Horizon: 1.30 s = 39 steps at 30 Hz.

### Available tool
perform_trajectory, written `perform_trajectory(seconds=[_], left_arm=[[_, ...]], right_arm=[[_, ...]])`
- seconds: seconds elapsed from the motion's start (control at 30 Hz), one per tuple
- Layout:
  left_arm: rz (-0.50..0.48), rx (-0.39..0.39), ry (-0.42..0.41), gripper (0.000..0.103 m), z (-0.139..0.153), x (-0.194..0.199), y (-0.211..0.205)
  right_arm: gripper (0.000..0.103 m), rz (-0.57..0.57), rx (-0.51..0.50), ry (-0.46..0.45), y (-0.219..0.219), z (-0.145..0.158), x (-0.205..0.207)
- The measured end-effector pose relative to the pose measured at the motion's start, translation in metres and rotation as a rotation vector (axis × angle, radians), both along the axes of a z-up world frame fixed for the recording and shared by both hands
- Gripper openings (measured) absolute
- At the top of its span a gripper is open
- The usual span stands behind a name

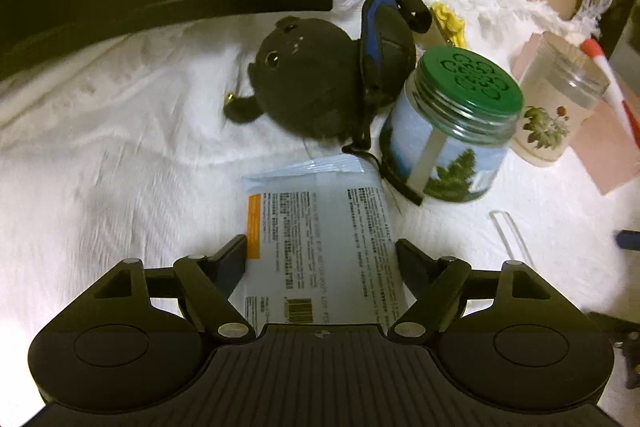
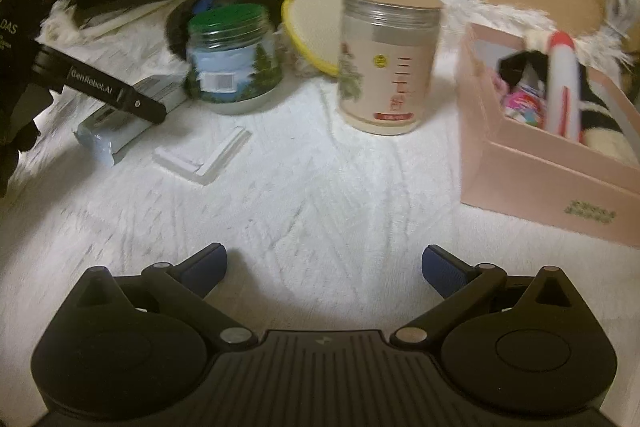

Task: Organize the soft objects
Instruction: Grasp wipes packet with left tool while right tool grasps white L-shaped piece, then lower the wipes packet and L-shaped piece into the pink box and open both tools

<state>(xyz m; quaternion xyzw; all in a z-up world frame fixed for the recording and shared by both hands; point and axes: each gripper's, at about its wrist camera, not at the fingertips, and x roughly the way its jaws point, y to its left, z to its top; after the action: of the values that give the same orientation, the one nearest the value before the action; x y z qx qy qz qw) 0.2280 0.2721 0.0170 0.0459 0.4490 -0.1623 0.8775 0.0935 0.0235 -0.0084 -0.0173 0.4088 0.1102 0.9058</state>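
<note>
Left gripper (image 1: 320,251) spread wide, straddling the wipes pack (image 1: 320,239), pads not pressing. Center, then pinch across its width, lift toward box (image 2: 532,163).

"GenRobot.AI" on left claw (image 2: 116,95) finger.

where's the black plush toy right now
In the left wrist view the black plush toy lies on the white cloth at centre, just left of the green-lidded jar and beyond the pale blue packet.
</note>
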Motion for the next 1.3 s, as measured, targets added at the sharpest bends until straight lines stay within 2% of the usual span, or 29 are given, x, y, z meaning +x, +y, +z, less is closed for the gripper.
perform_trajectory(seconds=[0.03,0.07,0.1,0.23,0.33,0.5,0.53,0.57,0.6,0.73,0.83,1.0,1.1,1.2,1.3], left_arm=[[0.015,-0.015,0.006,0.083,0.001,-0.006,0.004],[0.036,-0.032,0.014,0.083,0.002,-0.012,0.009],[0.065,-0.056,0.021,0.083,0.004,-0.019,0.014],[0.144,-0.122,0.022,0.083,0.01,-0.044,0.031],[0.2,-0.147,0.003,0.083,0.017,-0.064,0.046],[0.279,-0.179,-0.007,0.083,0.026,-0.084,0.074],[0.286,-0.182,-0.008,0.083,0.027,-0.086,0.078],[0.288,-0.192,-0.009,0.083,0.027,-0.089,0.081],[0.287,-0.208,-0.008,0.083,0.027,-0.091,0.084],[0.291,-0.202,-0.031,0.083,0.036,-0.093,0.084],[0.297,-0.201,-0.083,0.083,0.056,-0.086,0.083],[0.201,-0.19,-0.226,0.083,0.117,-0.066,0.049],[0.105,-0.219,-0.304,0.083,0.154,-0.056,0.012],[-0.003,-0.247,-0.321,0.083,0.176,-0.04,-0.038],[-0.119,-0.283,-0.303,0.083,0.185,-0.026,-0.099]], right_arm=[[0.102,0.039,-0.007,0.014,0.003,0.002,0.003],[0.095,0.066,-0.016,0.025,0.007,0.006,0.007],[0.093,0.082,-0.02,0.01,0.012,0.012,0.009],[0.093,0.14,0.024,-0.055,0.037,0.032,0.022],[0.093,0.152,0.054,-0.021,0.057,0.03,0.043],[0.092,0.131,0.027,0.032,0.088,0.014,0.067],[0.085,0.119,0.014,0.017,0.09,0.013,0.067],[0.072,0.12,0.009,0.009,0.091,0.013,0.067],[0.069,0.127,0.009,0.0,0.091,0.015,0.065],[0.068,0.149,0.009,-0.046,0.088,0.03,0.055],[0.067,0.155,0.012,-0.098,0.079,0.052,0.049],[0.067,0.104,0.06,-0.255,0.036,0.118,0.043],[0.067,0.044,0.038,-0.347,-0.004,0.156,0.041],[0.068,-0.039,-0.018,-0.406,-0.048,0.182,0.039],[0.068,-0.119,-0.078,-0.441,-0.091,0.193,0.03]])
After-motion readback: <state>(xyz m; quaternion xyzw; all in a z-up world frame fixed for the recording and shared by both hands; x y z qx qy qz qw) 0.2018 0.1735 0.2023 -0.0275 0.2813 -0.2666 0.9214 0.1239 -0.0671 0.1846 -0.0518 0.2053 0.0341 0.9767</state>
